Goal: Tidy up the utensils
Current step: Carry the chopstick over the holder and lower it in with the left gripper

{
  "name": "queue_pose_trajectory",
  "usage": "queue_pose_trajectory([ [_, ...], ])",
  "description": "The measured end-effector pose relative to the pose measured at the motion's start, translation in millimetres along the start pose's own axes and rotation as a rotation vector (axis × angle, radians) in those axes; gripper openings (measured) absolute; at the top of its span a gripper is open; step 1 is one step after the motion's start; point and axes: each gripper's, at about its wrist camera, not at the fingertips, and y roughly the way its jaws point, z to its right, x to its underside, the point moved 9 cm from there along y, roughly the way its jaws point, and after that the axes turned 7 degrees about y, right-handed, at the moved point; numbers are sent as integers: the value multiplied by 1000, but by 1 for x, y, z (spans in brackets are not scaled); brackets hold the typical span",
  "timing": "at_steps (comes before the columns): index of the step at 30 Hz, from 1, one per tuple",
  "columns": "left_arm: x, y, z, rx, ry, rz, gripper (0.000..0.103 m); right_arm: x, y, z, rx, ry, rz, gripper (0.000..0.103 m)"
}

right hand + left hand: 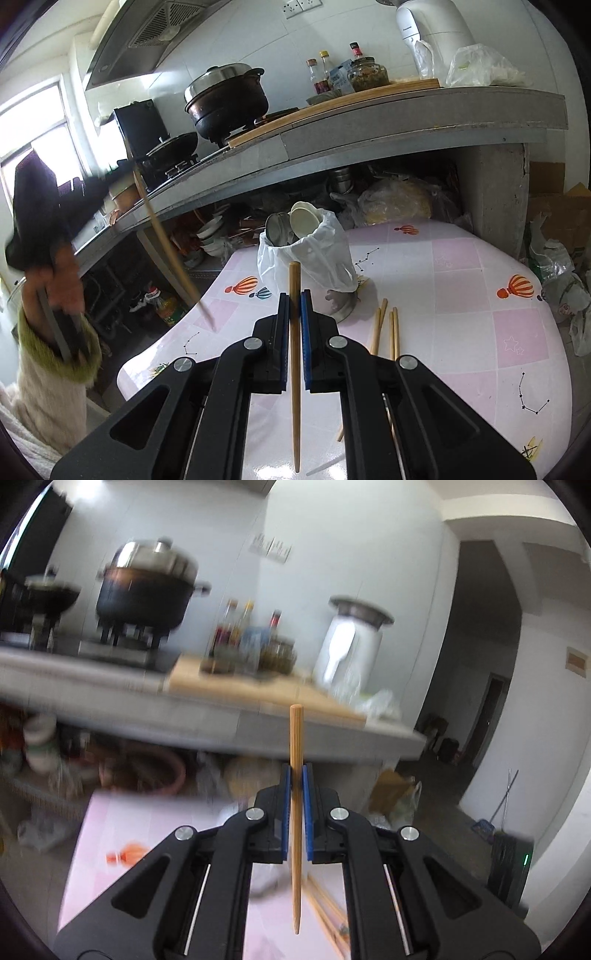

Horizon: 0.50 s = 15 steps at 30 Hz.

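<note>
Two chopsticks are clamped upright, one in the left gripper (295, 775) and one in the right gripper (294, 301), none yet dropped into the bag-lined holder (308, 258); several loose chopsticks (386, 332) lie near its right.

Quick count: two grippers, left (295, 775) and right (294, 299), one chopstick (296, 812) clamped in each. Three more chopsticks (395, 332) loose on the table (461, 288). One holder (314, 258) wrapped in plastic, two spoons (303, 221) inside. One big pot (227, 98), one wok (173, 144).
</note>
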Motion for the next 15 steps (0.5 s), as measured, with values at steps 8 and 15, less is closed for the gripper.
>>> queue_pose_trajectory([
  [8, -65, 47, -1, -21, 54, 72, 6, 2, 5, 7, 0, 21, -11, 6],
  [15, -39, 115, -30, -73, 25, -3, 5, 5, 12, 17, 0, 47, -37, 6],
])
